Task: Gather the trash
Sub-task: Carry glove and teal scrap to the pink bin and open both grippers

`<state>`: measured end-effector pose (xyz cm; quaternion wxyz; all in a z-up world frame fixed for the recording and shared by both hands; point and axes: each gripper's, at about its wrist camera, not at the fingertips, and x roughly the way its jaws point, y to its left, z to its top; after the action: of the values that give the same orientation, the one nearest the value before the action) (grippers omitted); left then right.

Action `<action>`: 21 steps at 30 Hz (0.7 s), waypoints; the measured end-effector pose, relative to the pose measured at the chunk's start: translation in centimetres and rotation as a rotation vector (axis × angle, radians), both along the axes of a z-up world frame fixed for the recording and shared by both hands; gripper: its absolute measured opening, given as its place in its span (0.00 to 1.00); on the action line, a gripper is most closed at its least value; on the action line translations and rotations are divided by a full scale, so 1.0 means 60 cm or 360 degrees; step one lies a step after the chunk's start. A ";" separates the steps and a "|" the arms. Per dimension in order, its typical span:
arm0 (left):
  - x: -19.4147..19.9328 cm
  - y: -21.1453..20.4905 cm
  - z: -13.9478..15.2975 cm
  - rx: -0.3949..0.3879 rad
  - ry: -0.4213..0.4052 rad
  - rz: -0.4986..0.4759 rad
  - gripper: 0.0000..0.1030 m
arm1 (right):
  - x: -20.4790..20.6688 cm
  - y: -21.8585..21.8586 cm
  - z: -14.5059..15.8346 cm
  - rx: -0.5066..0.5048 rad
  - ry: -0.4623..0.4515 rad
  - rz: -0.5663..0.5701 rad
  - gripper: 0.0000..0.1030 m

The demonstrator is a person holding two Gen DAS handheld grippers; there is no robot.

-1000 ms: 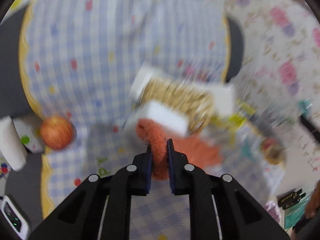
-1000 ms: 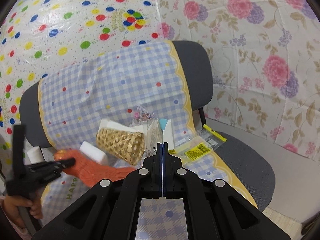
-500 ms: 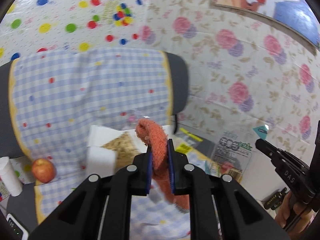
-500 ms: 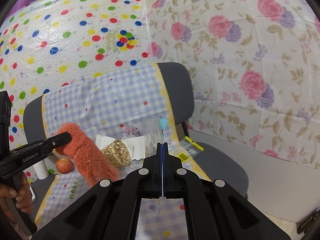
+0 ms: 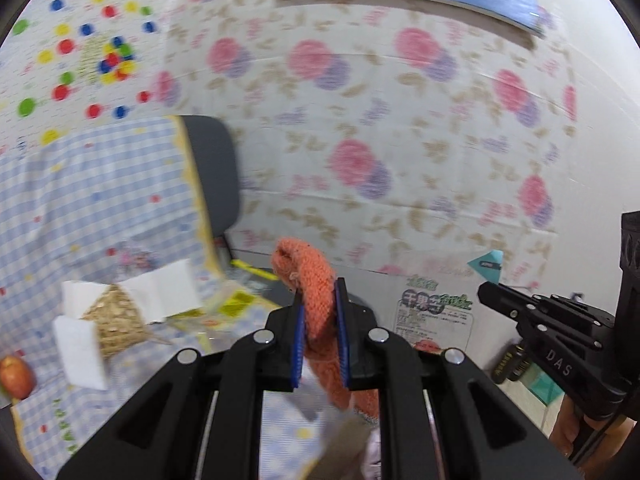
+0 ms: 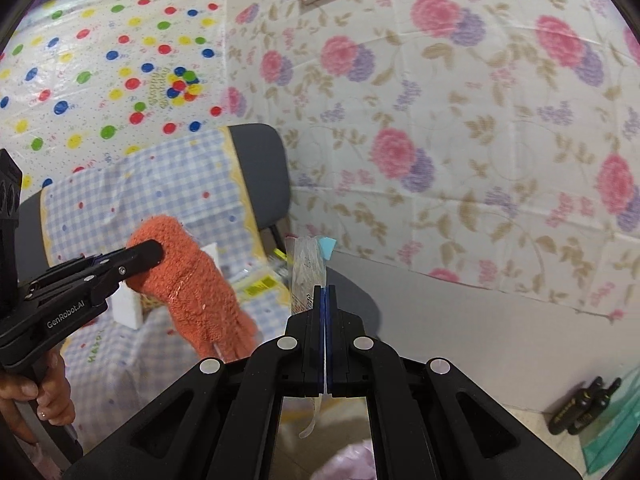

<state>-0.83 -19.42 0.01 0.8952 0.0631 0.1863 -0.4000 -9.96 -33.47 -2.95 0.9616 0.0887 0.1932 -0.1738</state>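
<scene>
The left gripper [image 5: 318, 308] rises from six o'clock, its blue-padded jaws clamped on an orange knitted glove [image 5: 316, 296] that pokes up toward twelve and hangs down behind the fingers. At three to four o'clock the right gripper [image 5: 486, 294] reaches in, holding a clear printed wrapper [image 5: 434, 316]; a hand [image 5: 576, 436] grips its handle. At nine o'clock a checked cloth [image 5: 92, 184] covers a grey chair [image 5: 214, 176]. On it, toward eight o'clock, lie a woven basket [image 5: 116, 320], white foam blocks [image 5: 78, 352] and an apple [image 5: 15, 376]. Floral sheeting [image 5: 400, 140] fills the upper field.
</scene>
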 end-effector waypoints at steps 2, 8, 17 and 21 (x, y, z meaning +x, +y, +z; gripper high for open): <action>-0.018 -0.015 -0.007 0.0000 -0.0008 -0.0055 0.11 | -0.028 -0.007 -0.008 -0.0005 0.0025 -0.0054 0.01; -0.070 -0.057 -0.046 -0.0006 0.0034 -0.0204 0.11 | -0.106 -0.021 -0.031 -0.0034 0.0092 -0.0219 0.01; -0.122 -0.115 -0.159 0.0206 0.0183 -0.0337 0.11 | -0.170 -0.048 -0.122 0.0018 0.0306 -0.0375 0.01; -0.127 -0.138 -0.191 0.0286 0.0201 -0.0356 0.13 | -0.175 -0.059 -0.157 0.0069 0.0370 -0.0383 0.03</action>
<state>-8.45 -27.68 -11.43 0.8224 0.1380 0.2691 -0.4819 -20.44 -37.00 -12.39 0.9028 0.1111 0.2949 -0.2927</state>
